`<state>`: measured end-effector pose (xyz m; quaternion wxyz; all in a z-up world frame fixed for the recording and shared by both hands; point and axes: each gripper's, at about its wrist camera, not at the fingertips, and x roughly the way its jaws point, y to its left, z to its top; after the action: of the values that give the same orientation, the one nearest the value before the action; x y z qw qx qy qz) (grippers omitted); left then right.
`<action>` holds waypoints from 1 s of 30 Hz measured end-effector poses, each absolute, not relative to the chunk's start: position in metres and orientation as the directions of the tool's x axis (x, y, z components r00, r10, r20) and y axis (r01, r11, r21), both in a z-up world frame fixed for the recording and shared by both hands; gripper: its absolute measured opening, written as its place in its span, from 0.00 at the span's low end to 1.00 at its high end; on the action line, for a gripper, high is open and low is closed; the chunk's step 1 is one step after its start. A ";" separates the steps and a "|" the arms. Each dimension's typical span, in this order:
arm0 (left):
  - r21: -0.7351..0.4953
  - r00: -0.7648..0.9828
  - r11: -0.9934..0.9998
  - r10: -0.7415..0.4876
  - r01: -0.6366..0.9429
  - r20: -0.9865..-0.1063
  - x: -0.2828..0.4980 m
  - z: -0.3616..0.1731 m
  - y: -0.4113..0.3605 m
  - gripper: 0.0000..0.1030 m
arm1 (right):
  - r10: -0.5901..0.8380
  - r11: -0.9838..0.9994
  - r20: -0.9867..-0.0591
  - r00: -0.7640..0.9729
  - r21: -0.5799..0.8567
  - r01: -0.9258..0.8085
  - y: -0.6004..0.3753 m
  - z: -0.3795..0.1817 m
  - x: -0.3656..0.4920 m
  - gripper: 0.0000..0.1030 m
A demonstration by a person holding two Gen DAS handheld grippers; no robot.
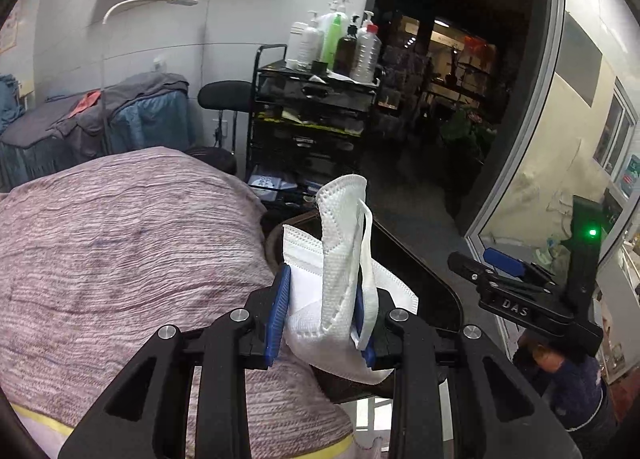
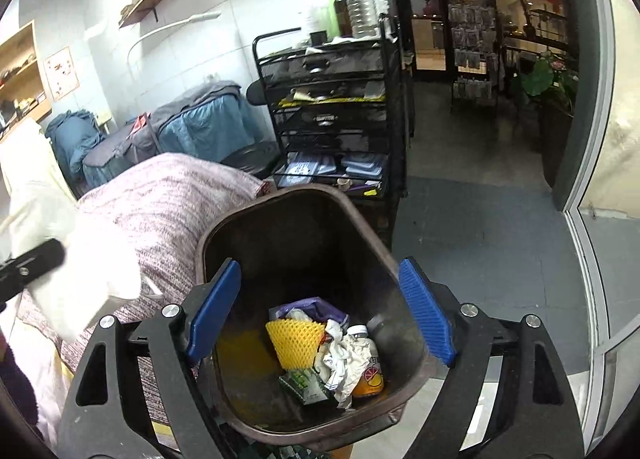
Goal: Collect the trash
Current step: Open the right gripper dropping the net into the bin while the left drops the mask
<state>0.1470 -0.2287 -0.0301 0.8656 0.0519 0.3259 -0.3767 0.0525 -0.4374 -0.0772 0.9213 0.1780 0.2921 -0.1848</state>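
The left tool [image 1: 323, 313], clamped on a white face mask [image 1: 340, 259], has the dark waste bin [image 1: 416, 271] just ahead-right; the right tool [image 2: 320, 311] stands open and empty above it.

My left wrist view looks forward and down across the striped blanket [image 1: 120, 259]; my right sits close over the trash bin [image 2: 248, 227]. Both share the black drawer cart [image 1: 312, 119].

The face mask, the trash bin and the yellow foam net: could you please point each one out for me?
face mask [image 1: 340, 259], left wrist view, on its folded white panel.
trash bin [image 2: 316, 192], right wrist view, on its far rim.
yellow foam net [image 2: 294, 341], right wrist view, on its mesh middle.
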 end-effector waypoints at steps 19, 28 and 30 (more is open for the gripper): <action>-0.063 0.444 0.663 -0.565 0.746 -0.695 0.161 -0.059 -0.308 0.30 | -0.295 0.817 -0.603 0.741 0.243 0.523 -0.477 -0.075 0.030 0.81; -0.039 0.470 0.677 -0.550 0.735 -0.691 0.166 -0.070 -0.316 0.86 | -0.306 0.807 -0.608 0.733 0.242 0.538 -0.482 -0.077 0.026 0.81; -0.015 0.486 0.676 -0.544 0.736 -0.684 0.164 -0.069 -0.315 0.89 | -0.305 0.807 -0.606 0.734 0.244 0.537 -0.482 -0.077 0.026 0.81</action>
<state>0.1640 -0.3150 -0.0688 0.8502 0.1418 0.3396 -0.3765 0.0262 -0.4816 -0.0771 0.9080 0.2063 0.2813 -0.2319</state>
